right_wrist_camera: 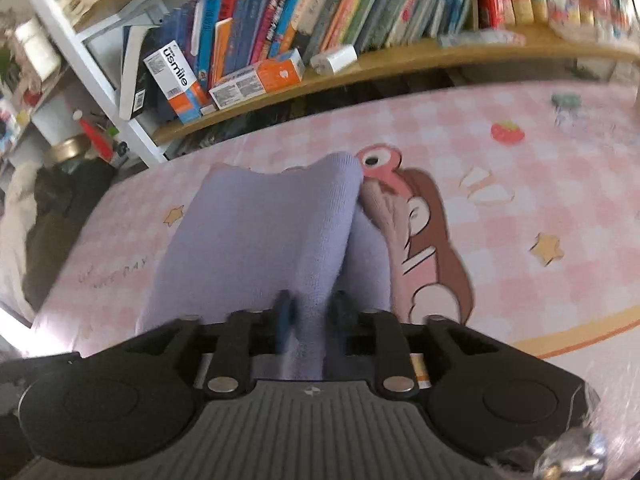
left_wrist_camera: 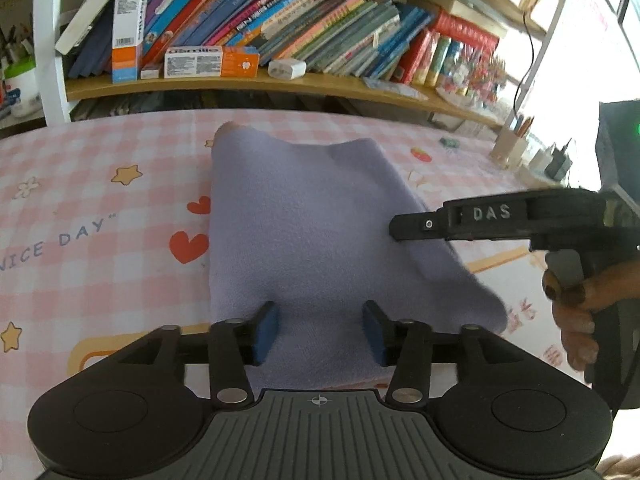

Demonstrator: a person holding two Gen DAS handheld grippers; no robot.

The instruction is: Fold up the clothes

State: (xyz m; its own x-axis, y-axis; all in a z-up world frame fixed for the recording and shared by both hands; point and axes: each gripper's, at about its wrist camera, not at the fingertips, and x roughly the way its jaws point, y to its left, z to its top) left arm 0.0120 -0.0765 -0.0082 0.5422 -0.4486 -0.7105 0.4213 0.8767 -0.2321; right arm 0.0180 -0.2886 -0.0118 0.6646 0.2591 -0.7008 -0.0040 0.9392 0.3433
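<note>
The left wrist view sits low behind the left tongs [left_wrist_camera: 320, 330], close over the lilac cloth [left_wrist_camera: 304, 216], facing the bookshelf [left_wrist_camera: 256, 80] at 12 o'clock; the right tongs [left_wrist_camera: 400, 230] enter at 3 o'clock. The right wrist view sits just behind the right tongs [right_wrist_camera: 310, 312], tilted, very near the same cloth [right_wrist_camera: 260, 232], the bookshelf [right_wrist_camera: 360, 68] running from 10 to 2 o'clock. Both share the cloth, checked desk [left_wrist_camera: 100, 208] and shelf.

Black left gripper [left_wrist_camera: 320, 330] with blue pads; right hand [left_wrist_camera: 576, 308] bare-skinned, nails seemingly dark.

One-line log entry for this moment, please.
left tongs: open, over lavender knit cloth | right tongs: shut on cloth edge, lifted | surface: pink checked tablecloth
</note>
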